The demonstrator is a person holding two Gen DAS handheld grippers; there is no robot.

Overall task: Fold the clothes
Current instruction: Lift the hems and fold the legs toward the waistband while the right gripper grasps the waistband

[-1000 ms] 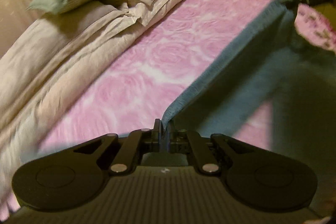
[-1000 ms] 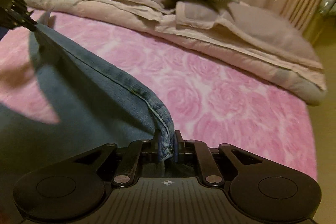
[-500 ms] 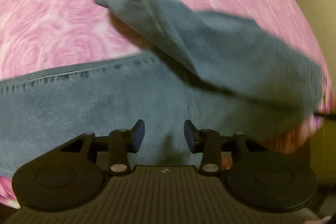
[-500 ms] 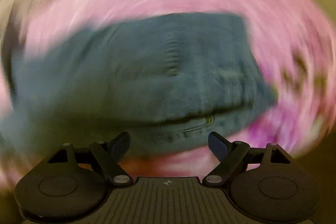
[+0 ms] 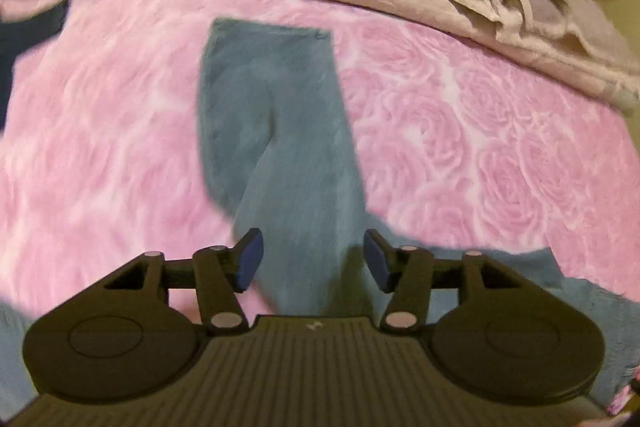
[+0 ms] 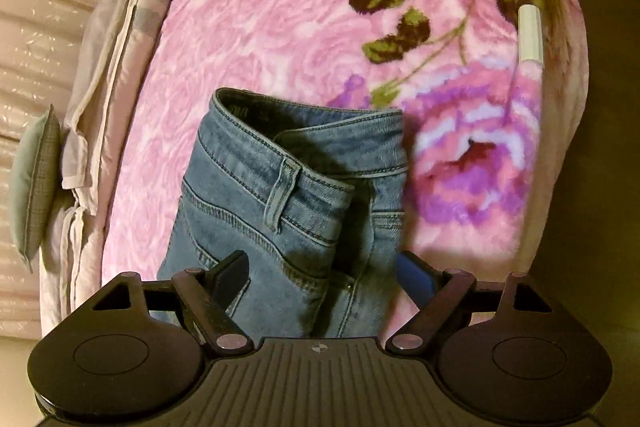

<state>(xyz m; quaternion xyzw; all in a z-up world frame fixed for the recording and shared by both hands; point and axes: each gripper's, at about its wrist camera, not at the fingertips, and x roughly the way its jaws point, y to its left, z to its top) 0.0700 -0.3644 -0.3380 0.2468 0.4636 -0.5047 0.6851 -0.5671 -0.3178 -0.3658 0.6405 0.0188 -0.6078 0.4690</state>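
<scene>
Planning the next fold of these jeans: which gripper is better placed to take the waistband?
Right. The right gripper hangs open over the waistband of the jeans; the left gripper, jaws just opening, faces only the legs.

The right tongs hover with jaws spread wide, gripping nothing, over the jeans. The jeans lie on the pink rose blanket covering the bed, waistband toward its far floral edge.
</scene>
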